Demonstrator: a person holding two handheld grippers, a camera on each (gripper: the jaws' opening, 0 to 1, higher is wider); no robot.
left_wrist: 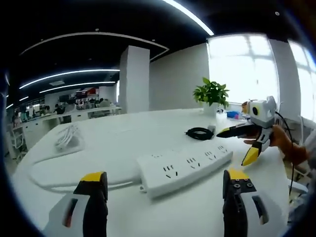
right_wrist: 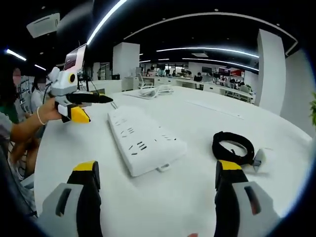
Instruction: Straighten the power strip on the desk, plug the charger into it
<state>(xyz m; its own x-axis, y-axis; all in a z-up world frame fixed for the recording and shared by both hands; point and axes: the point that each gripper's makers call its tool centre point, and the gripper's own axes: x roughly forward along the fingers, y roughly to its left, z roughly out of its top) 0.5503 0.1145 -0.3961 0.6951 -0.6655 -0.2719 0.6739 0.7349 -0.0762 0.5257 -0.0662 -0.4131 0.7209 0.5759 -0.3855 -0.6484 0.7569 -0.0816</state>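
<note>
— Lying flat on the white bench (left_wrist: 123, 143), the white power strip (left_wrist: 185, 168) runs slantwise ahead of the left claw (left_wrist: 165, 190), sockets up. See its cable (left_wrist: 44, 180)?

— Yes, it curves off to the left across the bench. How does the left claw stand?

— Jaws spread wide, nothing between them, hovering just short of the strip's near end. And the right claw (right_wrist: 158, 180)?

— Also wide open and holding nothing, above the bench. In the right gripper view the strip lies ahead on the left and the charger (right_wrist: 236, 146), a coiled black cord with its plug, rests on the right, apart from the strip.

— In the left gripper view that black coil sits beyond the strip, near a potted plant (left_wrist: 211, 94).
</note>
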